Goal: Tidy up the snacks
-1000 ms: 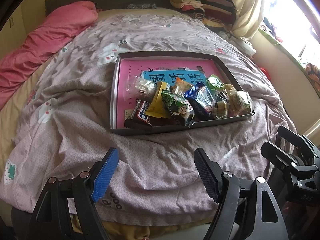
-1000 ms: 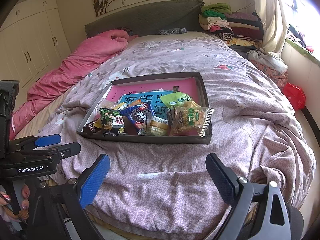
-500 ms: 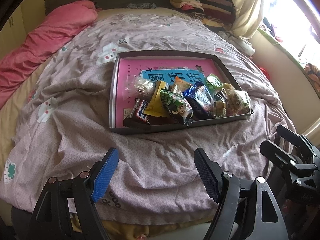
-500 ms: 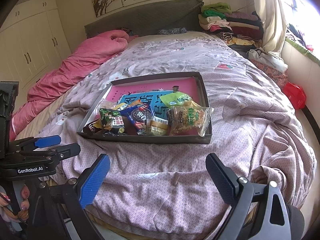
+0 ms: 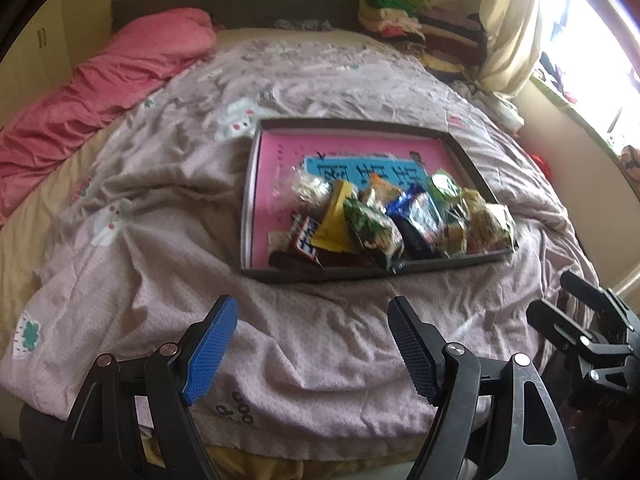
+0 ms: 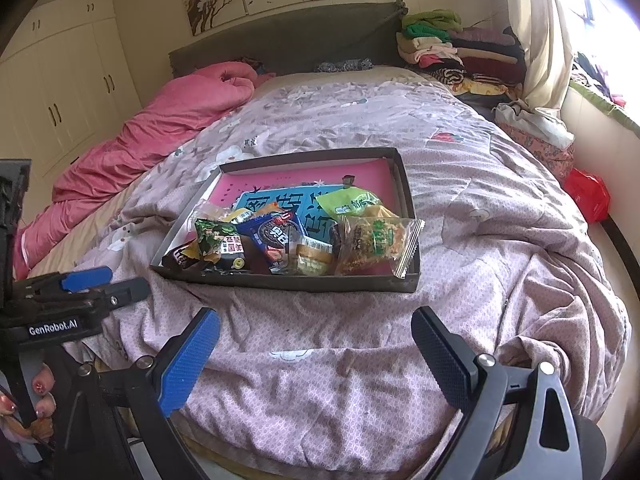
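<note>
A shallow dark box [image 5: 256, 184] [image 6: 408, 200] with a pink and blue floor lies on the bed. Several snack packets are piled at its near end: a dark green packet [image 5: 372, 228] [image 6: 214, 236], a blue cookie packet [image 5: 418, 216] [image 6: 276, 236], a yellow packet [image 5: 334, 220], a clear packet of yellow snacks [image 6: 376, 240] and a light green packet [image 6: 352, 206]. My left gripper [image 5: 312, 344] is open and empty over the quilt, short of the box. My right gripper [image 6: 316, 356] is open and empty, also short of the box.
The box rests on a rumpled lilac quilt [image 5: 160, 216] [image 6: 500, 240]. A pink duvet [image 5: 100, 76] [image 6: 160, 128] lies along the left. Folded clothes [image 6: 444, 48] are stacked at the headboard's right. A red bag [image 6: 590, 196] sits on the floor at the right.
The left wrist view has tilted up and turned left a little, so the box sits further right and lower in it. The right gripper has barely moved. Both stay open.
</note>
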Demonstrator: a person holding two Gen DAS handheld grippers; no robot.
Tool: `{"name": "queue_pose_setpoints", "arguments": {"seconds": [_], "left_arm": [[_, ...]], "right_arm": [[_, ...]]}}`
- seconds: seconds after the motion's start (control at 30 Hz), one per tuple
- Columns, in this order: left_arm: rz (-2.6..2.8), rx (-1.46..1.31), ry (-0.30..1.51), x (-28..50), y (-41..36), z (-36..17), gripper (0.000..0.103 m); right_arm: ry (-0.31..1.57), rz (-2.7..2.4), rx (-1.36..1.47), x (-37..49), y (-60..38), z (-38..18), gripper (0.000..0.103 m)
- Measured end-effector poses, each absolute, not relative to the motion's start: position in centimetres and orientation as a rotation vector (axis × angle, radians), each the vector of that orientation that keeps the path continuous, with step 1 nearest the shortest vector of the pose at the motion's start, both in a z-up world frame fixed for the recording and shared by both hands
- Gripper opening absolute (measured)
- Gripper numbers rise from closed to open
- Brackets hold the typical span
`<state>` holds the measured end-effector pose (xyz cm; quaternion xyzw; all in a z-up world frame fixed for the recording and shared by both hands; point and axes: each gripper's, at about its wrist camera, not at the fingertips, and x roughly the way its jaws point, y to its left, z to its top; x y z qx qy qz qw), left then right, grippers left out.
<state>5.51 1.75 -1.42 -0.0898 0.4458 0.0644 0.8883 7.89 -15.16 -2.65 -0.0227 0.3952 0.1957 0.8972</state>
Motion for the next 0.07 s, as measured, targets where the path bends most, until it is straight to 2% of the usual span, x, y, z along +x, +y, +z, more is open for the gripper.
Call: {"name": "queue_pose_setpoints", "arguments": {"seconds": [0.07], "left_arm": [[0.123,-0.205,0.934,5.76,2.18,-1.62,0.079]], "right_arm": [[0.818,0.407,-0.044,7.91,-15.17,-2.68,0.097]]}}
